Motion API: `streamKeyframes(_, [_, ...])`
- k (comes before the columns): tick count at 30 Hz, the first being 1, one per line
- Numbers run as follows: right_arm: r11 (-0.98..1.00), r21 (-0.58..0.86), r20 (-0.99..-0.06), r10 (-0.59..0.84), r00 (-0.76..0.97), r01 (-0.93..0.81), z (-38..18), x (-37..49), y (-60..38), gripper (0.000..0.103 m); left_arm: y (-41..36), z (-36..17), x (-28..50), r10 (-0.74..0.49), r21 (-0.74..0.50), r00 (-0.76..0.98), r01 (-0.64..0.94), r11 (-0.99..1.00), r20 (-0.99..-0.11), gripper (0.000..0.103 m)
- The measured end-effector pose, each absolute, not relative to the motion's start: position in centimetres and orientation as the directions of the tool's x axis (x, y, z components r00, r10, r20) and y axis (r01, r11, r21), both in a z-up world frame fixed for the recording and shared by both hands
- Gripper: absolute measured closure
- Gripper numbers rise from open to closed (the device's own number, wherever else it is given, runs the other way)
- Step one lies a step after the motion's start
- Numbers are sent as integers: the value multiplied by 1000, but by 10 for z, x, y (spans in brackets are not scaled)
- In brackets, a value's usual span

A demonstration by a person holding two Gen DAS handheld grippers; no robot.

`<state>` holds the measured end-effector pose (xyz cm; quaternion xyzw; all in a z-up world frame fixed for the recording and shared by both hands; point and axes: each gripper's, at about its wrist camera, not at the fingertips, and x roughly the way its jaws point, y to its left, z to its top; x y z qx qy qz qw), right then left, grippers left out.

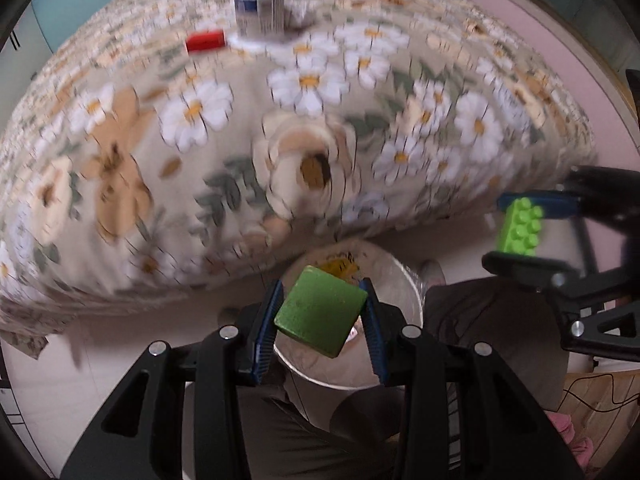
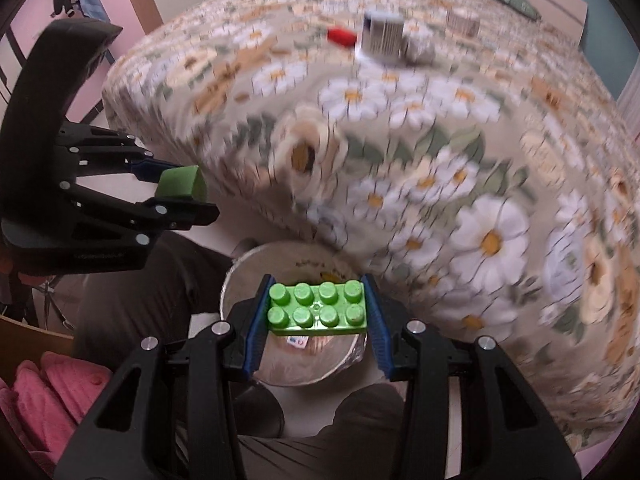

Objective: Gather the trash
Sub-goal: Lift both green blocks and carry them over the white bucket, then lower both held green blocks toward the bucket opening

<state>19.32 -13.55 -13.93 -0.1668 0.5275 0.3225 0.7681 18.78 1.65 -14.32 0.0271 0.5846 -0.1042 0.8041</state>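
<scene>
A: What does the left wrist camera show?

B: The left gripper (image 1: 322,314) is clamped on a green block (image 1: 320,310), tilted between the blue pads, right above the open bin (image 1: 404,276) that stands on the floor beside the bed (image 1: 120,152). Something yellow lies inside the bin. At the right edge the right gripper (image 1: 516,232) holds a bright green studded brick (image 1: 520,228).

A: And farther back on the bed?

B: A red item (image 1: 206,40), a blue-and-white carton (image 1: 260,12) and a crumpled wad (image 1: 298,12) just beside it, all blurred.

A: Now the right wrist camera?

B: The right gripper (image 2: 318,306) squeezes the studded brick (image 2: 318,306) by its short ends, studs up, directly over the bin (image 2: 240,276). The left gripper (image 2: 180,190) sits at the left, closed on the green block (image 2: 180,182), near the bed's edge. The red item (image 2: 342,35), the carton (image 2: 382,34) and the wad (image 2: 418,46) lie well apart from both grippers on the floral cover.
</scene>
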Motion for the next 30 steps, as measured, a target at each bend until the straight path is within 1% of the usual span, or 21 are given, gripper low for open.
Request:
streamKeyframes(12, [746,160,-958,276,82,-647,-232,186,-129,58,15,-231,185,-144,-121,149,153,981,-978,62])
streamKeyframes(24, [760,233,-968,243,-67,-607,-319,177,-115,58,3,-315,186,-123,-119,24,118,986,-992,62])
streamKeyframes(30, [785,247,-969,214,-125,-568,-355,176,-108,58,7,-355,191,-111,-114,-49,75,991,-993,62])
